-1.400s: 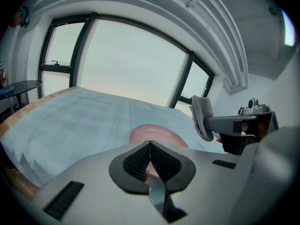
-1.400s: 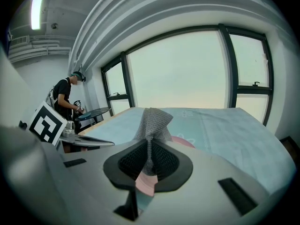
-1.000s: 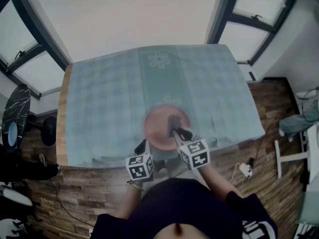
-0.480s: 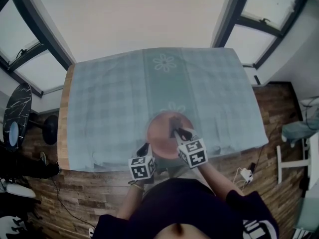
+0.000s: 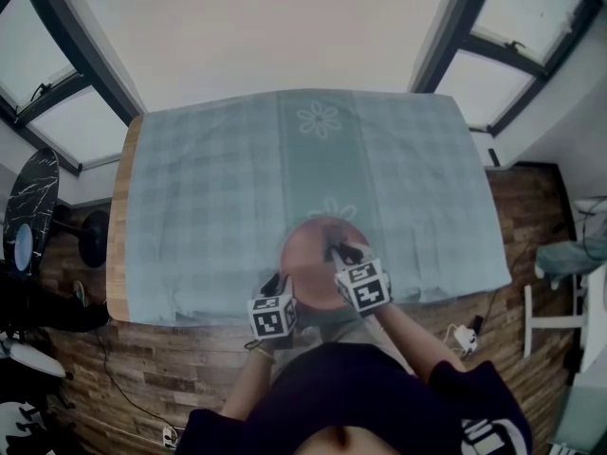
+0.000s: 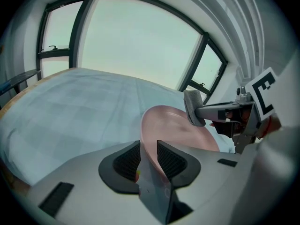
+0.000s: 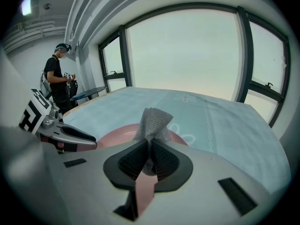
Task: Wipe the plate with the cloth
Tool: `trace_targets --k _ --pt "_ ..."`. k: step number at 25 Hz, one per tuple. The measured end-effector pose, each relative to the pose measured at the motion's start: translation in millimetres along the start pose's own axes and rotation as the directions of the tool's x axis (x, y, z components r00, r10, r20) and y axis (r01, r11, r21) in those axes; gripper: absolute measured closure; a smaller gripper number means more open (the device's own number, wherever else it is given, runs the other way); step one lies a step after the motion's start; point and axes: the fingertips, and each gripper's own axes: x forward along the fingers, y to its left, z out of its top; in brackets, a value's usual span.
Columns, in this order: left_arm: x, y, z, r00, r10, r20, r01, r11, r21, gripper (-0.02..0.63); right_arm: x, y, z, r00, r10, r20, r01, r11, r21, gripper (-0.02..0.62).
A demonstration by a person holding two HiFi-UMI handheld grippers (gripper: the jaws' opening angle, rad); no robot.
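A pink plate (image 5: 318, 259) sits at the near edge of the table. Its near rim (image 6: 149, 144) runs between the jaws of my left gripper (image 6: 148, 156). These jaws have just been opening and now stand off the rim. My right gripper (image 7: 150, 159) is shut on a grey mesh cloth (image 7: 152, 121), whose bunched end sticks up out of the jaws over the plate (image 7: 112, 137). In the head view the right gripper (image 5: 334, 251) reaches over the plate's right side and the left gripper (image 5: 275, 284) is at its near left rim. The cloth (image 6: 192, 108) hangs above the plate's far side.
A blue-green checked tablecloth (image 5: 209, 207) with a flower print covers the table. Its wooden edge (image 5: 118, 235) shows at the left. Dark-framed windows stand behind. A person (image 7: 56, 81) stands by a dark round table at the far left.
Both grippers have sunk a little toward the table, and the plate and cloth have come down with them.
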Motion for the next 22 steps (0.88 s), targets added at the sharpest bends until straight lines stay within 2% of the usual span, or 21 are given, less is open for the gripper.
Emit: trace_targets --k 7,22 --pt "7 6 -4 1.000 0.023 -0.020 -0.023 1.000 -0.013 0.500 26 -8 -8 0.999 -0.006 -0.054 0.005 1.000 -0.012 0.563" --pt "17 5 -3 0.999 -0.009 -0.035 0.008 1.000 -0.028 0.523 67 -27 -25 0.986 -0.044 -0.160 0.042 0.999 -0.015 0.563"
